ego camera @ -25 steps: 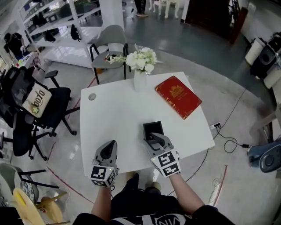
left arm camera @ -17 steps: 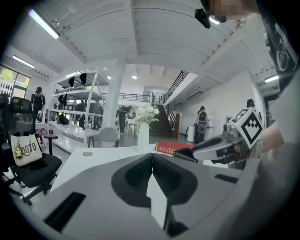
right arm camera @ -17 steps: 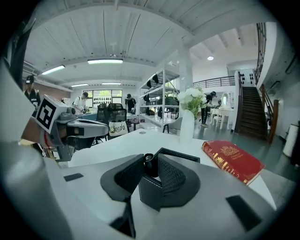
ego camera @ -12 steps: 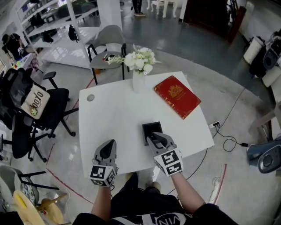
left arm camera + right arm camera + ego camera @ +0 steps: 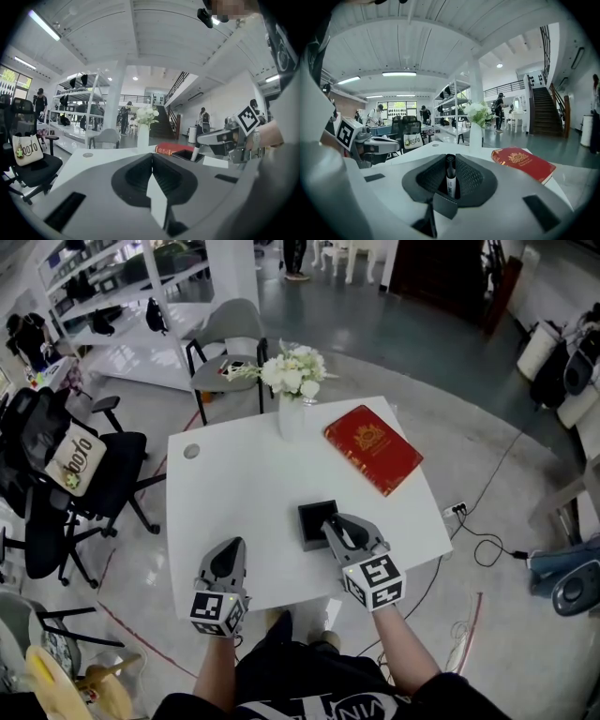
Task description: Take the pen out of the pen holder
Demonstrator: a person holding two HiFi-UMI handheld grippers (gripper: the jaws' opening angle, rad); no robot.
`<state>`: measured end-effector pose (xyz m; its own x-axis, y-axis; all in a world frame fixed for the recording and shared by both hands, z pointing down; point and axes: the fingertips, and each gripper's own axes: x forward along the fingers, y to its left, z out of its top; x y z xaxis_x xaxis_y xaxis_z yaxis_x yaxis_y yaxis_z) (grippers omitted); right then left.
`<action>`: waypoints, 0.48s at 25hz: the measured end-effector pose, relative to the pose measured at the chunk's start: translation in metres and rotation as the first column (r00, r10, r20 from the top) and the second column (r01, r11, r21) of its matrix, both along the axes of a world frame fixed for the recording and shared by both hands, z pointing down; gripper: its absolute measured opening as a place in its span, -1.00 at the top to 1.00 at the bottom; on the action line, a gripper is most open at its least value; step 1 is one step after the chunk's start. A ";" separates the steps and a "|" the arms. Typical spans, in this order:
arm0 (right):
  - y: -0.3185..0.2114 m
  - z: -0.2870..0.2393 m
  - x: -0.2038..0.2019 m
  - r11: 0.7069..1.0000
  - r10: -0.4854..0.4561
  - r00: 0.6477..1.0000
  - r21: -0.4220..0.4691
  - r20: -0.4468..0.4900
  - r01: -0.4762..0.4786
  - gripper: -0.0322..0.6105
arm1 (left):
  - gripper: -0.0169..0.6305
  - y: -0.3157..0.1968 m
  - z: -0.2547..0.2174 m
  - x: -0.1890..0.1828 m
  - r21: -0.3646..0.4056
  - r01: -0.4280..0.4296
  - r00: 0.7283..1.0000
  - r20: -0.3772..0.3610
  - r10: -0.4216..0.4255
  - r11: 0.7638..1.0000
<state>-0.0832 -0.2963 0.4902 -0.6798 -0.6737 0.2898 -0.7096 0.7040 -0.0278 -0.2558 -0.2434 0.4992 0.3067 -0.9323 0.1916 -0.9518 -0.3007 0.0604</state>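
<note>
Pen (image 5: pixel 450 179) stood upright between the jaws of the right gripper (image 5: pixel 331 527), a dark cap at its top and a pale barrel below, and the right gripper view showed the two jaws pressed against it from either side; those jaws had just been closing, with the pen between them. That gripper hung over the near right part of the white tabletop (image 5: pixel 242 491), its tips just beside the right edge of the square black pen holder (image 5: pixel 311 541), which stood on the tabletop in front of the person. Seen from the left gripper view, the pen's pale lower end hung at the holder's mouth, and whether it had cleared the rim could not be told. The left gripper (image 5: pixel 232 547) sat at the near left edge of the tabletop, well apart from the holder, with its jaws together and nothing between them. Farther back on the right lay a red book (image 5: pixel 373 448) with a gold emblem on its cover, set at an angle to the table's edges. At the far edge stood a white vase (image 5: pixel 291 416) holding white flowers (image 5: pixel 298 367). Behind the table stood a grey chair (image 5: pixel 232 322), and to the left a black office chair (image 5: pixel 111 482) carried a pale bag (image 5: pixel 77 460). A cable ran across the floor to the right.
</note>
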 end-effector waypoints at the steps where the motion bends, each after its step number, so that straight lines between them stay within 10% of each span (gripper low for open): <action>1: 0.000 -0.004 0.002 1.000 0.002 1.000 0.006 0.007 -0.002 0.68 | 0.93 0.000 -0.001 0.001 0.003 0.000 1.000 0.000 0.000 1.000; 12: 0.004 -0.054 0.014 0.997 -0.002 0.996 0.083 0.087 -0.005 0.68 | 0.93 0.007 -0.013 0.015 0.030 -0.003 1.000 0.010 0.003 1.000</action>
